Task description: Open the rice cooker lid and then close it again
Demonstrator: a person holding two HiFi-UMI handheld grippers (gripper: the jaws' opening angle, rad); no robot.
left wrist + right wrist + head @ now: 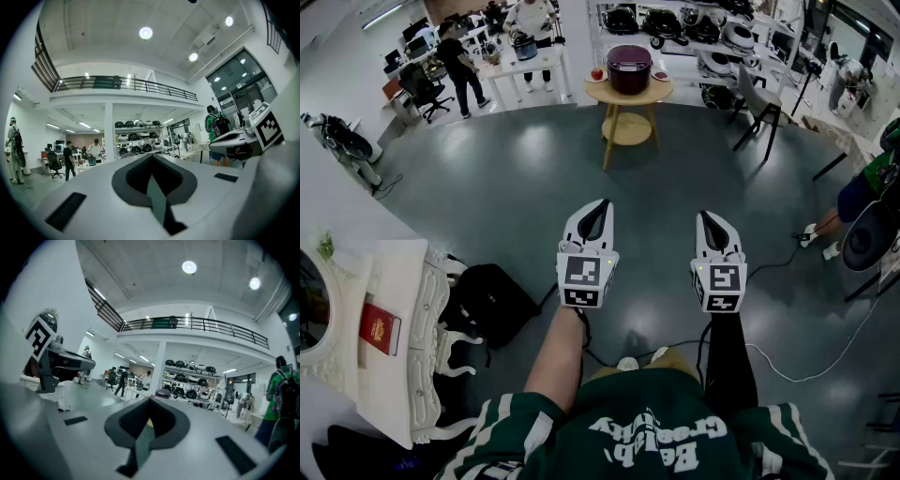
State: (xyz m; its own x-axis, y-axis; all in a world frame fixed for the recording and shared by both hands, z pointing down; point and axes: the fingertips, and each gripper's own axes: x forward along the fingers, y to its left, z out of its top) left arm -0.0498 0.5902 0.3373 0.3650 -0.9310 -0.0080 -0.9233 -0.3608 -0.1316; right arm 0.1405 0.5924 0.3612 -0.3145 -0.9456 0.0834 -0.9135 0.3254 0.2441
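A dark maroon rice cooker (629, 67) with its lid down stands on a small round wooden table (628, 95) far across the grey floor. Its top just peeks over the jaws in the left gripper view (127, 155) and the right gripper view (162, 393). My left gripper (598, 208) and right gripper (710, 222) are held side by side at waist height, pointing toward the cooker and well short of it. Both are shut with nothing between the jaws (151, 158) (150, 401).
A white ornate side table (398, 319) with a red book (380, 328) stands at my left, and a black bag (492, 305) lies beside it. Cables (806, 361) trail on the floor at right. Two people stand at a white table (530, 66) at the back; shelves (694, 28) hold several cookers.
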